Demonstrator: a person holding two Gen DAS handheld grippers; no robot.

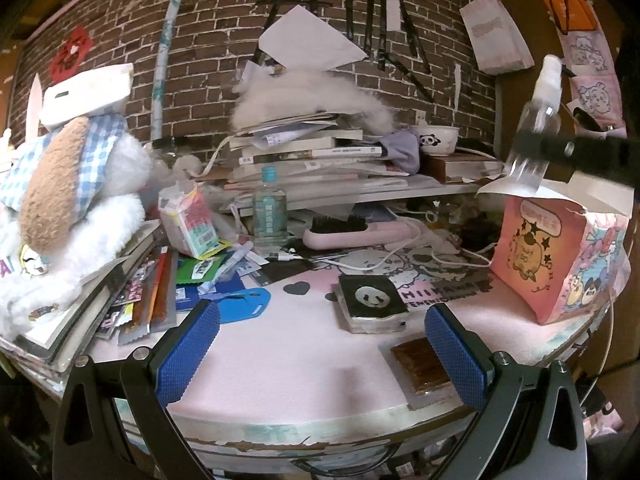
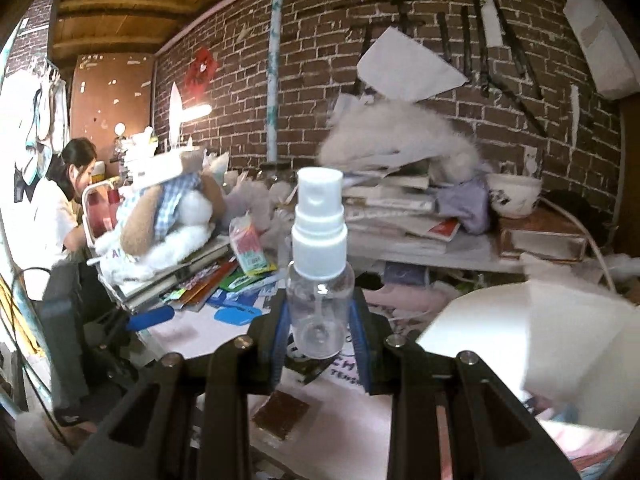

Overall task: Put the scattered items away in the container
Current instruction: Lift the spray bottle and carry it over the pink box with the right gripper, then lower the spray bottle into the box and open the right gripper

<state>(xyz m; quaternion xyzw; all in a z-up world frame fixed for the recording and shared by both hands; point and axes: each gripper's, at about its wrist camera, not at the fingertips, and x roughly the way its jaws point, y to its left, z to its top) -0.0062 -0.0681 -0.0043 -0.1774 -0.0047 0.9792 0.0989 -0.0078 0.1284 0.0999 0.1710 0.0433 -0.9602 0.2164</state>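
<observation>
My right gripper (image 2: pixel 320 320) is shut on a clear spray bottle (image 2: pixel 320 264) with a white pump cap, held upright. In the left wrist view the spray bottle (image 1: pixel 536 136) hangs in the right gripper (image 1: pixel 534 142) just above the open pink cartoon box (image 1: pixel 536 252) at the table's right. The box's white flap (image 2: pixel 500 328) shows low right in the right wrist view. My left gripper (image 1: pixel 322 354) stands open and holds nothing, low over the pink mat (image 1: pixel 280 360). A panda-print pad (image 1: pixel 370 298) and a brown packet (image 1: pixel 420 364) lie ahead of it.
A plush dog (image 1: pixel 72 200) sits on books at left. Behind are a book stack (image 1: pixel 312 152), a green bottle (image 1: pixel 270 212), a pink brush (image 1: pixel 352 232), a panda bowl (image 1: pixel 438 140) and white cables (image 1: pixel 400 260). A person (image 2: pixel 60 208) sits far left.
</observation>
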